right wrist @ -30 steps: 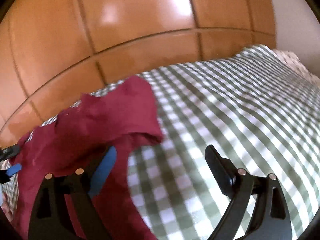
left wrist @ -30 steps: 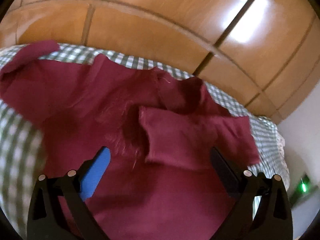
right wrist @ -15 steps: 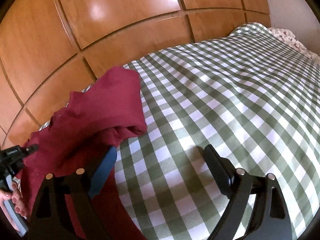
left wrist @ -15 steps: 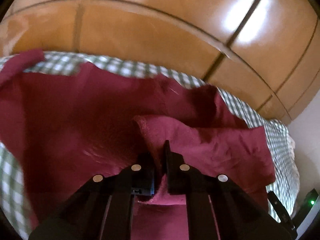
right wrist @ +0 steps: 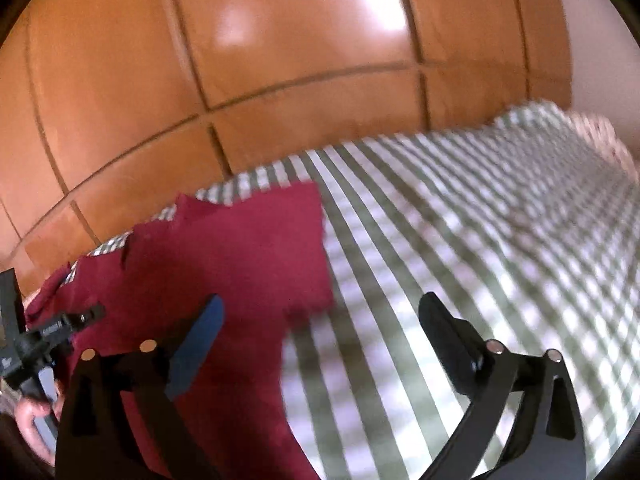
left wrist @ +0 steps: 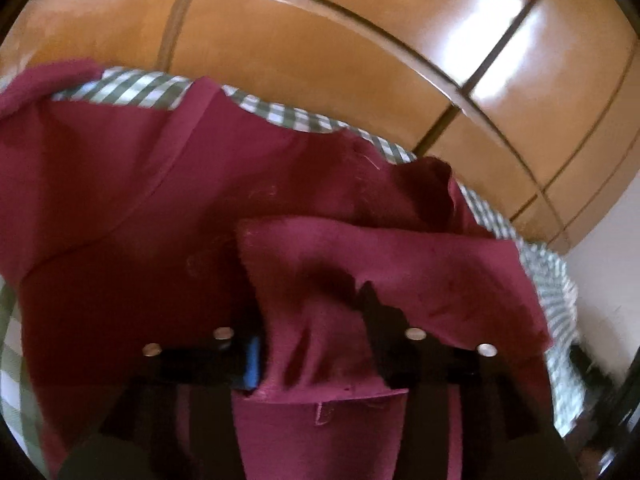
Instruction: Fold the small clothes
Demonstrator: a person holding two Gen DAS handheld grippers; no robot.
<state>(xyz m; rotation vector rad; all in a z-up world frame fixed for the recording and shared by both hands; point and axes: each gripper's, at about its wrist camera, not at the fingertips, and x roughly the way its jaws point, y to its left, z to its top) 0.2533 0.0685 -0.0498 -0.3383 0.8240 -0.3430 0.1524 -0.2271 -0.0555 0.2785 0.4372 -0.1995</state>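
Note:
A dark red garment [left wrist: 168, 216] lies spread on a green-and-white checked bed cover [left wrist: 132, 90]. My left gripper [left wrist: 312, 344] is shut on a folded flap of the red garment [left wrist: 400, 264], cloth bunched between its jaws and lifted slightly. In the right wrist view the same garment [right wrist: 224, 264] lies at the left on the checked cover [right wrist: 460, 240]. My right gripper [right wrist: 320, 332] is open and empty, hovering above the garment's right edge. The left hand-held gripper shows at the far left of that view [right wrist: 36, 340].
A glossy wooden panelled wall [right wrist: 280, 60] runs along the far side of the bed, also in the left wrist view [left wrist: 340, 40]. A pale wall [left wrist: 600, 280] is at the right. A floral pillow edge [right wrist: 604, 136] lies at the far right.
My left gripper went from open to shut on the folded flap and now lifts it. My right gripper stayed open and shifted over the garment's right edge.

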